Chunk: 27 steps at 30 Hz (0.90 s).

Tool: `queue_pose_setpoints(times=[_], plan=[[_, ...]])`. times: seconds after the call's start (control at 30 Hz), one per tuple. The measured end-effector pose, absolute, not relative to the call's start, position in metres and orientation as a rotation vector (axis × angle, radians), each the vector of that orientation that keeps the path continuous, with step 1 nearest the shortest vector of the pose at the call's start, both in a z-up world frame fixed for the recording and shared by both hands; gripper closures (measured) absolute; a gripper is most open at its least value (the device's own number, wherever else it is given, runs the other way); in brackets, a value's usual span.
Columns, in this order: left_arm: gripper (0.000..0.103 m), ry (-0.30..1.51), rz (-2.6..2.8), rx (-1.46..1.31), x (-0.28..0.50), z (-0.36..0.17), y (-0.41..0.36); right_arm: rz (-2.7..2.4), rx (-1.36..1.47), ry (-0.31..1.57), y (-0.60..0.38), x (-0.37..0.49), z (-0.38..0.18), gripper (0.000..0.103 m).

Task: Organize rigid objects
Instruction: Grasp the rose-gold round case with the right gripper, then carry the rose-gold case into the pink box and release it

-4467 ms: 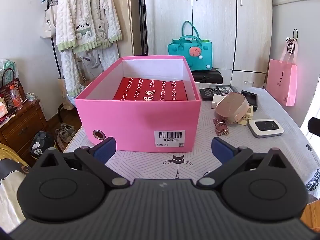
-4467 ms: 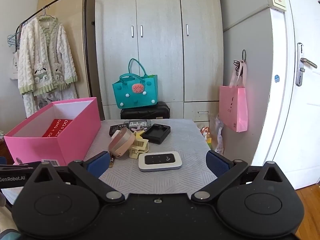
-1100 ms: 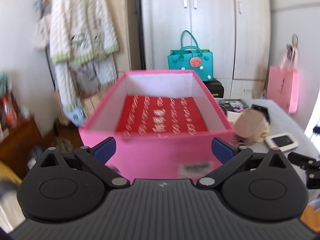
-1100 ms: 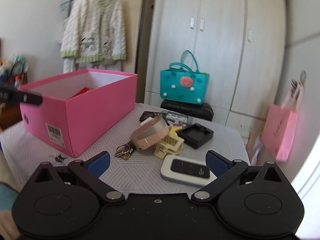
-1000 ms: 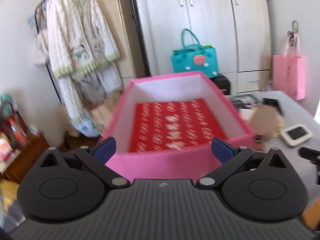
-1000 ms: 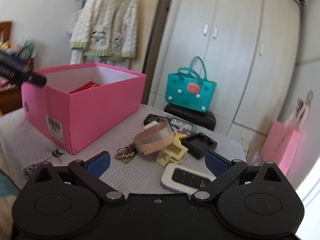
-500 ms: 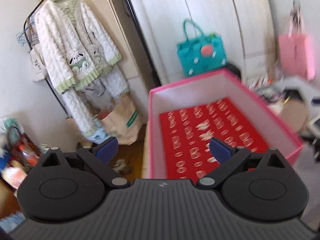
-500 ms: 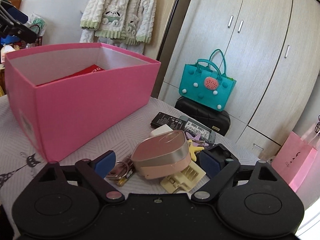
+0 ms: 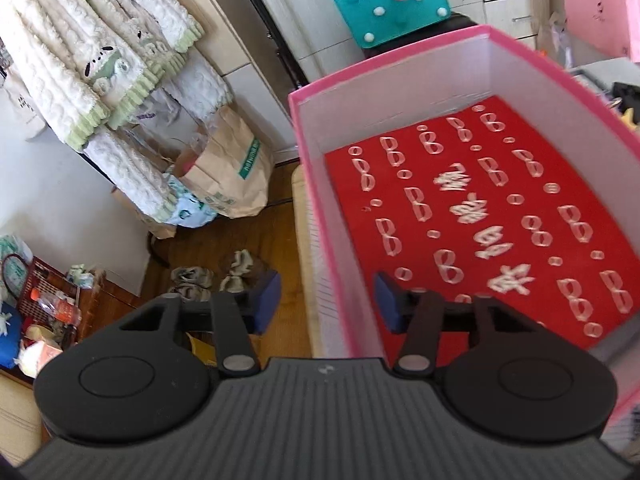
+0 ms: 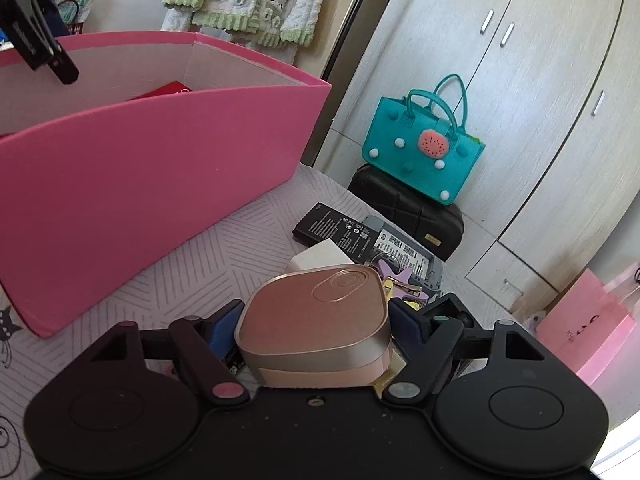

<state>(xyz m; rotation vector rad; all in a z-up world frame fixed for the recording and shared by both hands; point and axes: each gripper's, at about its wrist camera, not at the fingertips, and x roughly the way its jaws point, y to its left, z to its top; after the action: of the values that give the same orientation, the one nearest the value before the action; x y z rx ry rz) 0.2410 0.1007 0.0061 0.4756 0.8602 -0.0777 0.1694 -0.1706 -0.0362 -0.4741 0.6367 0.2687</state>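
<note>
The pink box [image 9: 400, 52] holds a red patterned packet [image 9: 480, 216]. My left gripper [image 9: 326, 300] straddles the box's left wall, one finger outside and one inside. Its jaws are closing, with gaps still showing between pads and wall. In the right wrist view a rose-gold case [image 10: 316, 308] lies on a pile of small items beside the pink box [image 10: 140, 168]. My right gripper [image 10: 314, 328] is closing on it, and both blue pads meet its sides. One finger [image 10: 60, 66] of the left gripper shows over the box's far edge.
Behind the case lie a black battery [image 10: 336, 232], a white block [image 10: 320, 258], a labelled drive [image 10: 404, 248], purple keys [image 10: 394, 274] and a black tray [image 10: 448, 308]. A teal bag [image 10: 420, 152] and pink paper bag [image 10: 592, 328] stand past the table. Paper bags [image 9: 228, 176] sit on the floor.
My left gripper swung across to the box's left wall and narrowed around it. My right gripper moved forward and down onto the rose-gold case, its jaws narrowing to the case's sides.
</note>
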Motion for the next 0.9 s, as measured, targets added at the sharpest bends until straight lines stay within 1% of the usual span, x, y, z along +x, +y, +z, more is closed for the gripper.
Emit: queue_pose_setpoints(times=[0.07, 0.1, 0.13, 0.17, 0.37, 0.47, 0.73, 0.9], plan=[[0.074, 0.866, -0.105, 0.462, 0.246, 0.005, 0.105, 0.275, -0.433, 0.653, -0.175, 0.172, -0.032, 0.022], [0.079, 0.877, -0.127, 0.442, 0.248, 0.006, 0.108, 0.28, -0.408, 0.661, -0.177, 0.172, -0.03, 0.022], [0.087, 0.886, -0.149, 0.424, 0.25, 0.006, 0.109, 0.287, -0.38, 0.671, -0.179, 0.173, -0.028, 0.022], [0.091, 0.893, -0.165, 0.414, 0.252, 0.006, 0.109, 0.294, -0.354, 0.678, -0.182, 0.174, -0.025, 0.022], [0.093, 0.888, -0.16, 0.4, 0.261, -0.003, 0.106, 0.334, -0.236, 0.678, -0.195, 0.177, -0.009, 0.022], [0.093, 0.866, -0.159, 0.441, 0.26, -0.007, 0.101, 0.343, -0.2, 0.669, -0.2, 0.179, -0.001, 0.022], [0.093, 0.825, -0.17, 0.509, 0.254, -0.008, 0.094, 0.382, -0.094, 0.656, -0.214, 0.181, 0.021, 0.022], [0.093, 0.806, -0.197, 0.517, 0.253, -0.005, 0.09, 0.427, -0.058, 0.623, -0.207, 0.182, 0.044, 0.022]])
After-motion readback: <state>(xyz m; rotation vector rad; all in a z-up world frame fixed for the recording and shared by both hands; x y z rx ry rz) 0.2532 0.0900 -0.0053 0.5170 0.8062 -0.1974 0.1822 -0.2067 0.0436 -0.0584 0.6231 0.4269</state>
